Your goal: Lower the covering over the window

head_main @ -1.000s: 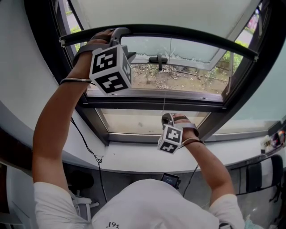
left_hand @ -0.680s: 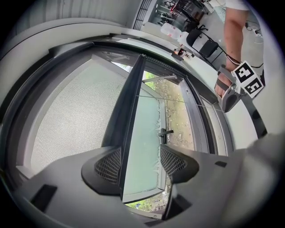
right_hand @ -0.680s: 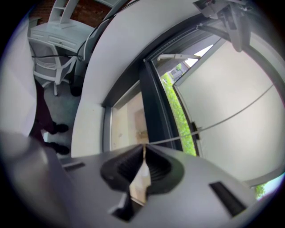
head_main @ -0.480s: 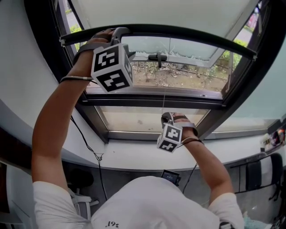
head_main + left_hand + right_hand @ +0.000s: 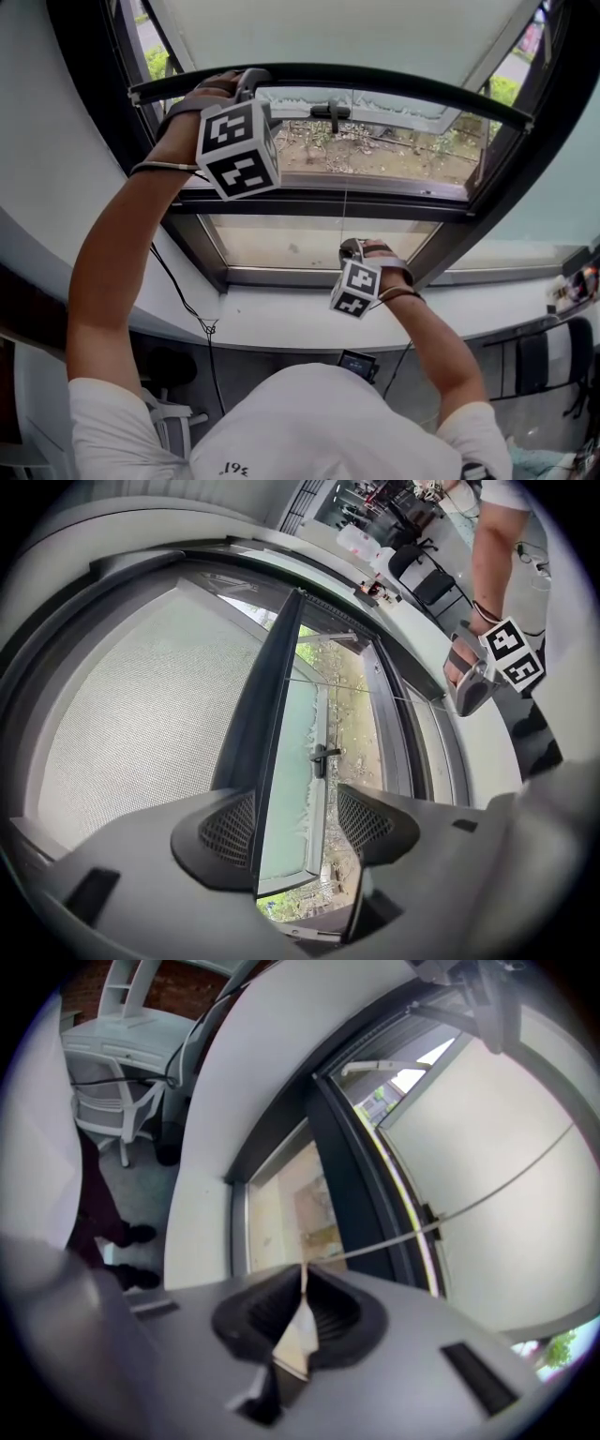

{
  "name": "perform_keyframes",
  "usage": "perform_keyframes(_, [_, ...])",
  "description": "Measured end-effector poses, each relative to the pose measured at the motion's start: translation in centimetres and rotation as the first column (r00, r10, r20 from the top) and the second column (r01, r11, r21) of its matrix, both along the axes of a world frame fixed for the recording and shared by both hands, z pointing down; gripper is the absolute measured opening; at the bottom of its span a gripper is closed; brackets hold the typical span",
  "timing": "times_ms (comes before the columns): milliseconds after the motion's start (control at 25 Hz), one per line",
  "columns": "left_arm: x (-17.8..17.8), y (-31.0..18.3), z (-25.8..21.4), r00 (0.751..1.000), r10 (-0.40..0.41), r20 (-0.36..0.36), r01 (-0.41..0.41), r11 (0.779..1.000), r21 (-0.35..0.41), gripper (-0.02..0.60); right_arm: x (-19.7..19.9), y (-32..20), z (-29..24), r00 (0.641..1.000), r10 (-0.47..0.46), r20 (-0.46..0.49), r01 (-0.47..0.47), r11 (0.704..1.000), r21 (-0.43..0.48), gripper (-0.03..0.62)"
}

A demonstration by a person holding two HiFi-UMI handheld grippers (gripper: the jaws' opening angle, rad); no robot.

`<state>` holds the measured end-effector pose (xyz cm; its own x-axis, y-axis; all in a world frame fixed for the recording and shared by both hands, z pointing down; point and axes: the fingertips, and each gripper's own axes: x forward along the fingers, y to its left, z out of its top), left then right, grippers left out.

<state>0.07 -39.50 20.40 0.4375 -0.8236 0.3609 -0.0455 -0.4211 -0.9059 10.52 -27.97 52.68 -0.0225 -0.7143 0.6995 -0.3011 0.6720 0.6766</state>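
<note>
A pale roller blind (image 5: 347,28) hangs over the window, ending in a dark bottom bar (image 5: 375,75). My left gripper (image 5: 248,82) is raised to the bar's left end. In the left gripper view the bar (image 5: 267,761) runs between the jaws of the left gripper (image 5: 295,827). It lies against one pad, with a gap to the other, so this gripper stands open. A thin white pull cord (image 5: 345,211) drops from the bar's middle to my right gripper (image 5: 349,246). In the right gripper view the right gripper (image 5: 305,1302) is shut on the cord (image 5: 441,1222).
Behind the blind the window sash stands ajar, its black handle (image 5: 328,111) showing. A white sill (image 5: 281,323) runs below the dark frame. A black cable (image 5: 202,328) hangs off the sill at left. An office chair (image 5: 553,366) stands at right.
The bottom bar and my left gripper have come down a little, so the blind covers slightly more glass. My right gripper has dropped slightly with the cord.
</note>
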Motion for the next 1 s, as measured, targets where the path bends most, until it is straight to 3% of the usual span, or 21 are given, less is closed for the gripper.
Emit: perform_keyframes(1000, [0.1,0.4,3.4,1.0,-0.03,0.001,0.03,0.995,-0.099,0.267,0.4,1.3,3.1,0.998,0.039,0.044,-0.036,0.998,-0.057,0.029])
